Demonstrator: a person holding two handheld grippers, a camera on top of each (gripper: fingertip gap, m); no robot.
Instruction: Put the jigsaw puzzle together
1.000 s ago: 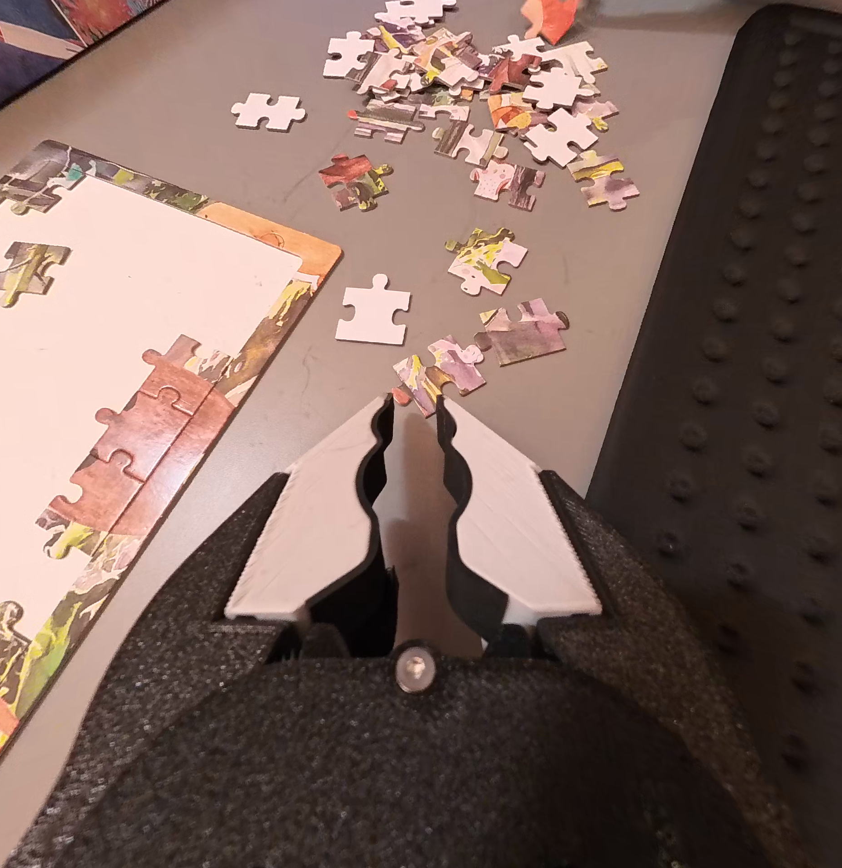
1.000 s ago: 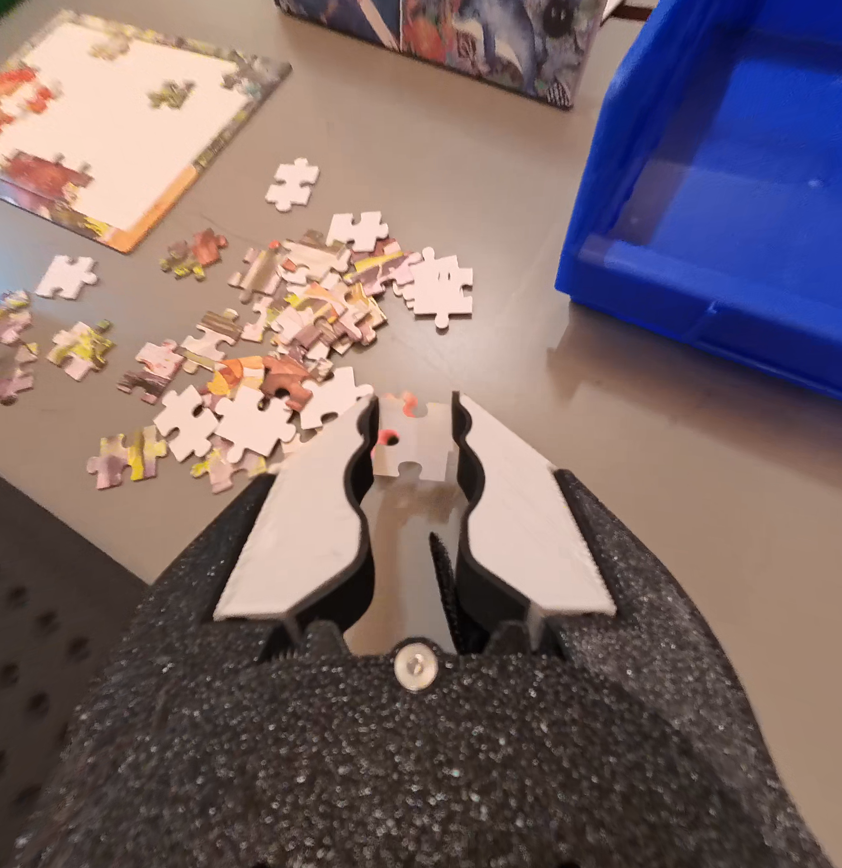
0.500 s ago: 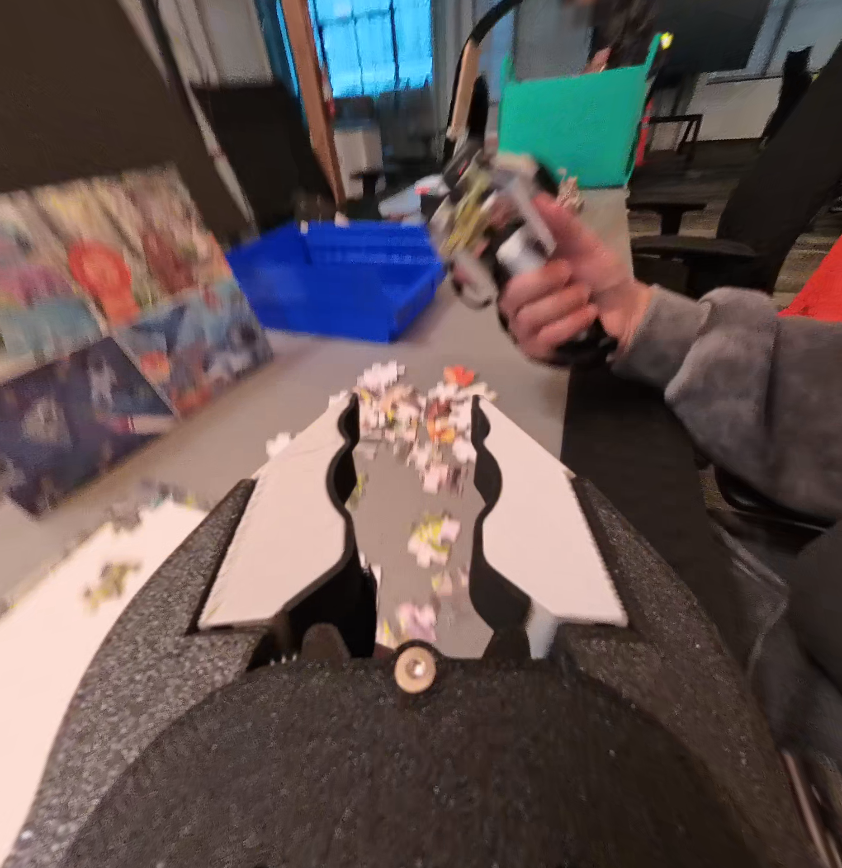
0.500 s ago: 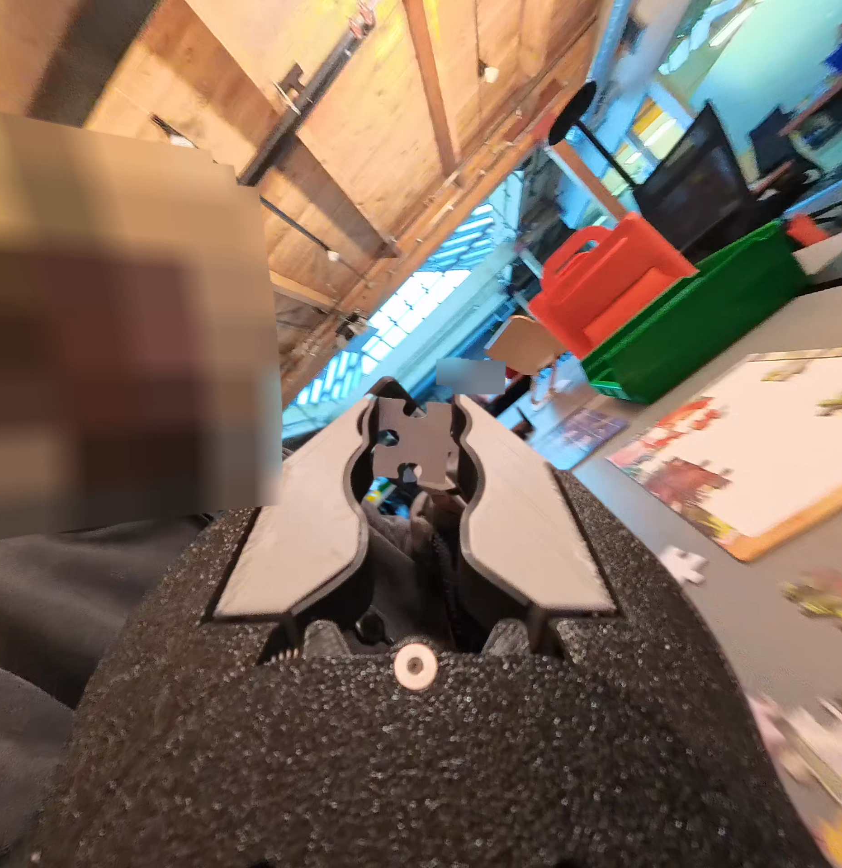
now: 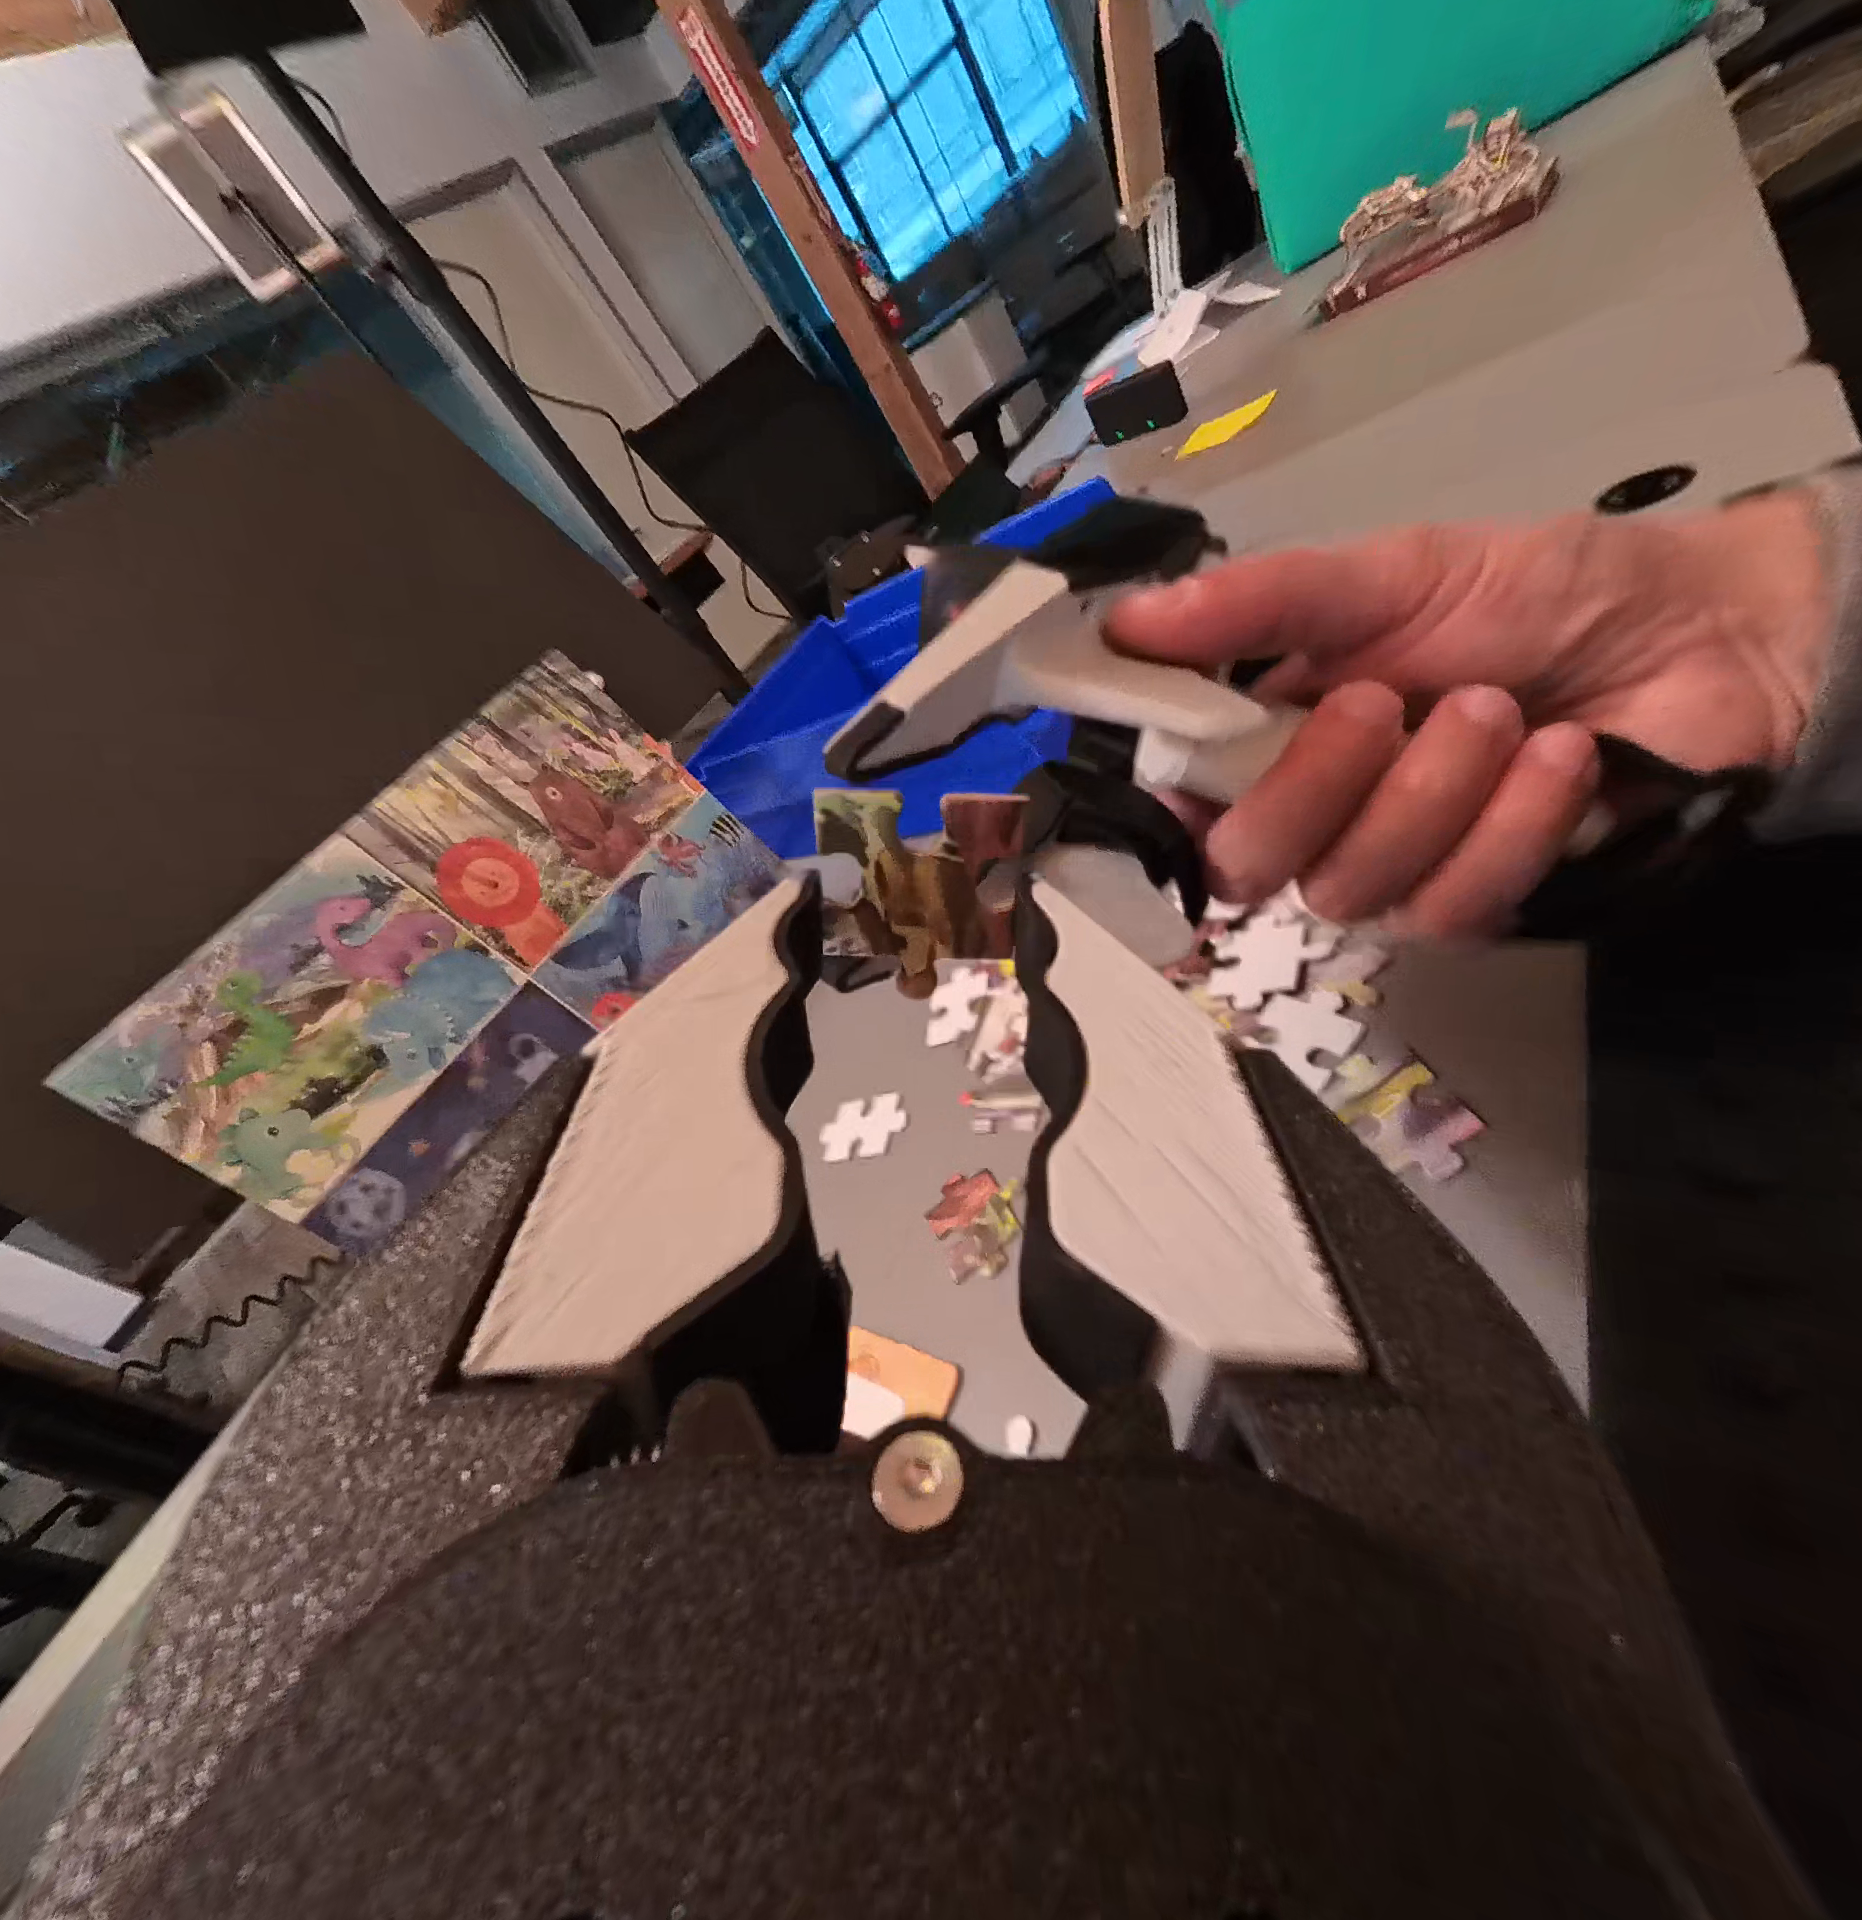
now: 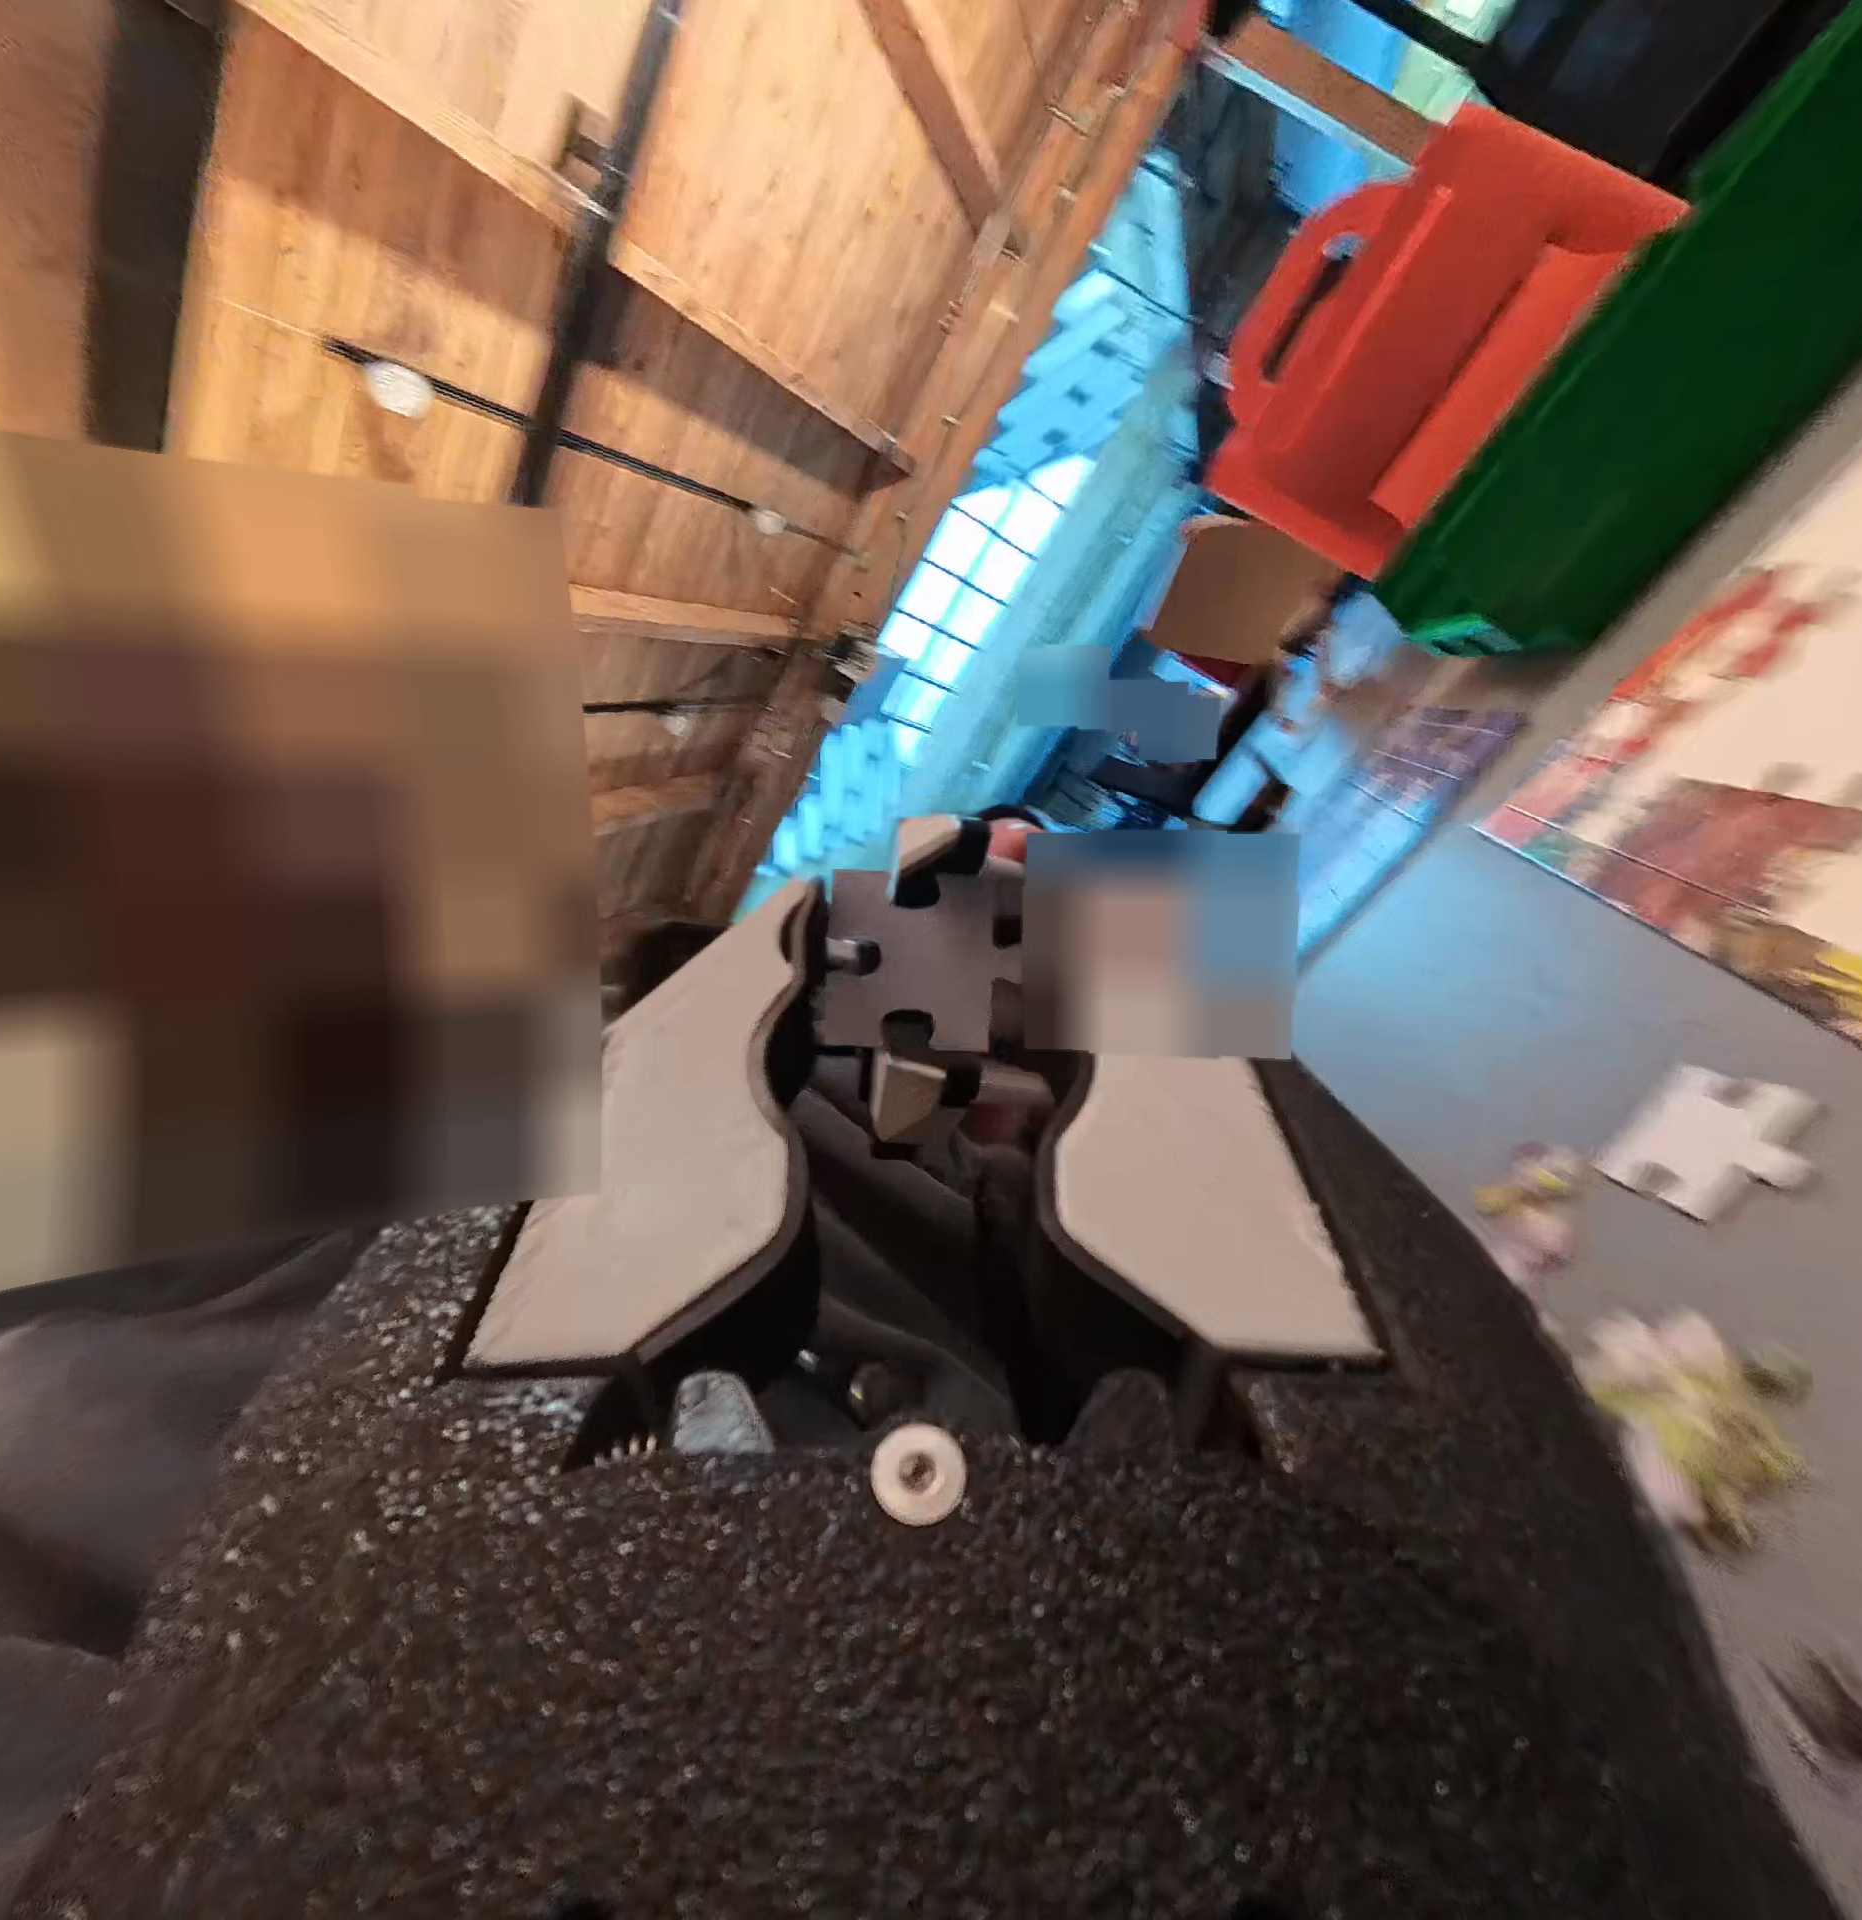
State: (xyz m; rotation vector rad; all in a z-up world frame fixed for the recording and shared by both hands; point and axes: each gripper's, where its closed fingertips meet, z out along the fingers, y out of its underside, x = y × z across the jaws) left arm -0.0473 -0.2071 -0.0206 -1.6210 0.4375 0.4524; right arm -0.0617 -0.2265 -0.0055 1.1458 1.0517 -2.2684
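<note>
Since the earlier frame both tools have swung up off the tabletop [image 5: 885, 1039]: the left one, which was pointing down at the scattered pieces with nothing in it, now looks out across the room, and the right one has turned further over with its catch.

Left wrist view: the left hand-held gripper [image 5: 914, 914] has a puzzle piece [image 5: 911, 883] standing printed side toward the camera right between its fingertips, in greens and browns. The right hand-held gripper [image 5: 968, 675], in the person's hand [image 5: 1509, 707], sits just above that piece. Whether the left fingers have closed on it I cannot tell; the gap looks about as wide as the piece. Below the piece, the loose pile [image 5: 1270, 987] lies on the grey tabletop, and a blue bin [image 5: 865, 675] stands beyond it.

Right wrist view: the right hand-held gripper [image 6: 922, 966] is clenched on the same piece [image 6: 922, 971], grey back facing the camera. To the right of it, blurred, runs the partly filled puzzle board [image 6: 1737, 831].

By my reading this is a mid-air handover or re-grip, to turn the piece picture side up. Next the left fingers must pinch firmly before the right ones let go, then the piece goes to its gap on the board
</note>
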